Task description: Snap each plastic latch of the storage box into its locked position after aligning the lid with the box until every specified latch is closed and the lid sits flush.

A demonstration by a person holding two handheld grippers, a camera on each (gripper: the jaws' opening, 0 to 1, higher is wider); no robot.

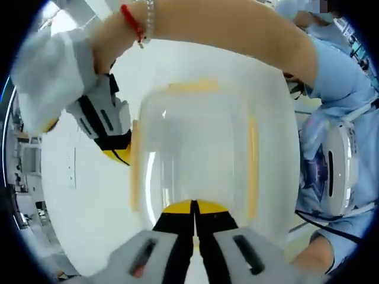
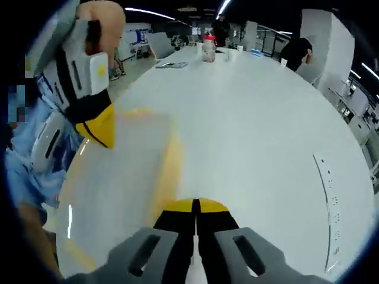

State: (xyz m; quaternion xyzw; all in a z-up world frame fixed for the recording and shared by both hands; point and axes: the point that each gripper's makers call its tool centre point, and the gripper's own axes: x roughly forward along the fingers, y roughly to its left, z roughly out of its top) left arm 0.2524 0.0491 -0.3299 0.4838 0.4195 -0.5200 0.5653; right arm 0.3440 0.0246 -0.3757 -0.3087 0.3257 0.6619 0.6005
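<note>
The storage box [image 1: 195,142] is clear plastic with its lid on and yellow latches along its sides. One latch [image 1: 253,160] runs down the right side and another [image 1: 134,171] down the left. My left gripper [image 1: 193,208] is shut, its yellow tips resting at the lid's near edge. My right gripper [image 1: 118,148] comes in from the left, its yellow tip against the left latch. In the right gripper view the box [image 2: 118,171] lies to the left with a yellow latch [image 2: 170,168] just ahead of my shut right gripper [image 2: 194,207]. The left gripper [image 2: 95,121] hangs over the box's far side.
The box sits on a wide white table [image 2: 254,130]. A bare forearm with a red bracelet [image 1: 133,21] crosses above the box. A person in light blue [image 1: 337,148] stands close on the right. A bottle [image 2: 208,48] and small items stand at the table's far end.
</note>
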